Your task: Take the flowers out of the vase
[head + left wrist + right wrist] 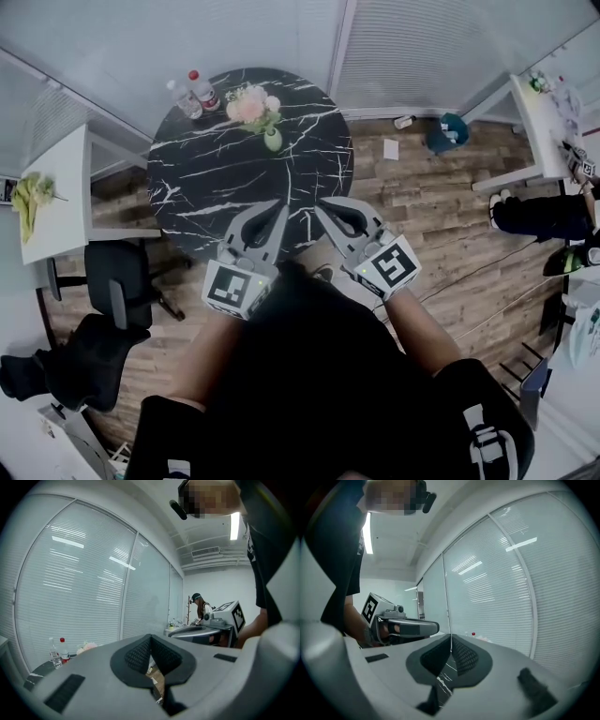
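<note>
A small pale green vase (273,141) with pink and cream flowers (250,105) stands at the far side of a round black marble table (234,178). The flowers (87,646) show faintly in the left gripper view, low at the left. My left gripper (281,208) hangs over the table's near edge, its jaws shut with nothing between them. My right gripper (320,205) is beside it, just off the table's right near edge, also shut and empty. Both are well short of the vase. In each gripper view the tips (150,637) (451,636) meet.
Two water bottles (194,93) stand at the table's far left edge. A black chair (122,281) is left of the table, a white table (56,202) with greenery beyond it. Another white table (544,122) and a seated person (544,217) are at the right. Blinds line the far wall.
</note>
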Demonstrator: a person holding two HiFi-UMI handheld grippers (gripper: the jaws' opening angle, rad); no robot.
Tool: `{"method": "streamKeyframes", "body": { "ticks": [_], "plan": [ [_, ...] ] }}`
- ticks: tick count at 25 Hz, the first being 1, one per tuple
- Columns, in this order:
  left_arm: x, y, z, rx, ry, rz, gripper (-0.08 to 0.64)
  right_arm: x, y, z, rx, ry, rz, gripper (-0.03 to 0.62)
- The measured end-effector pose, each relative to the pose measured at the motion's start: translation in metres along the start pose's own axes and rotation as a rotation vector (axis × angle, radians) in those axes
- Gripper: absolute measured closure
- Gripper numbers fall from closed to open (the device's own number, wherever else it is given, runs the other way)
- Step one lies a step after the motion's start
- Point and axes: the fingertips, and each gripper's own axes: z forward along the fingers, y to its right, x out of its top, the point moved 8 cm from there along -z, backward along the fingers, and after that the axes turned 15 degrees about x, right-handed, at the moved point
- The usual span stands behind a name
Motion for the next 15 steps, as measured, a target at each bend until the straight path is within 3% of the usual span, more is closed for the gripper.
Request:
{"method": "streamKeyframes", "body": {
  "ticks": [15],
  "plan": [
    [-0.025,-0.094,0.055,0.019,-0.002,-0.021,0.549,-0.018,0.062,0.092,-0.038,-0.153,-0.006,0.572]
  ]
}}
